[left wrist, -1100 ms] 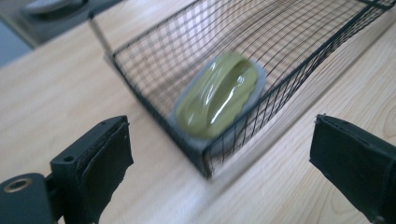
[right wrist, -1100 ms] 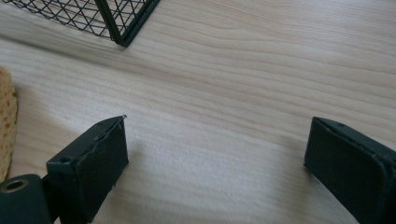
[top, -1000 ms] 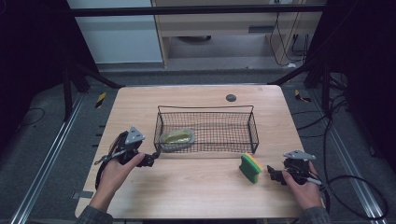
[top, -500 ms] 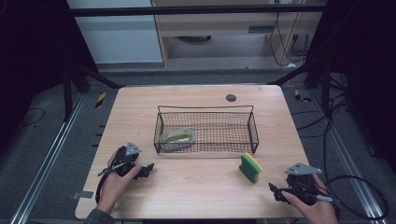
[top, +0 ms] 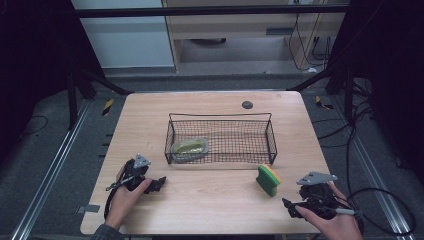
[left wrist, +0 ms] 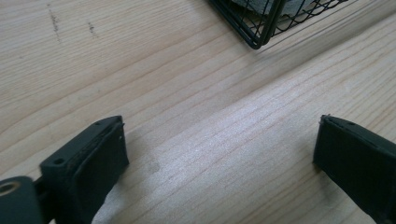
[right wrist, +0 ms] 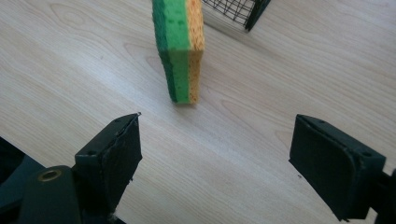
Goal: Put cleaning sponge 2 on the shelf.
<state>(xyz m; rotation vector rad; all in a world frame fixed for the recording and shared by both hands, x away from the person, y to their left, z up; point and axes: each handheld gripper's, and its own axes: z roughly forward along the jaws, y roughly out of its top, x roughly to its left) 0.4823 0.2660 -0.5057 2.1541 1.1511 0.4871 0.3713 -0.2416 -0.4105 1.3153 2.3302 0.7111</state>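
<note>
A green and yellow sponge (top: 268,180) stands on its edge on the wooden table (top: 215,210), just in front of the right end of a black wire basket (top: 272,140). In the basket's left end lies a pale green dish (top: 190,147). My left gripper (top: 160,181) rests low at the table's front left, open, and its jaws have just been opening over bare wood (left wrist: 219,123). My right gripper (top: 287,204) is near the front right, open. Its jaws have just been closing a little with nothing between them (right wrist: 218,120). The sponge (right wrist: 180,51) stands ahead of them.
A small dark round disc (top: 247,104) sits at the table's back edge. The basket's corner shows in the left gripper view (left wrist: 261,28) and the right gripper view (right wrist: 243,11). Cables and dark frame legs surround the table on the floor.
Both hands have drawn back toward the table's front edge. The left gripper left the basket's front left corner and sank; the right one backed away from the sponge.
</note>
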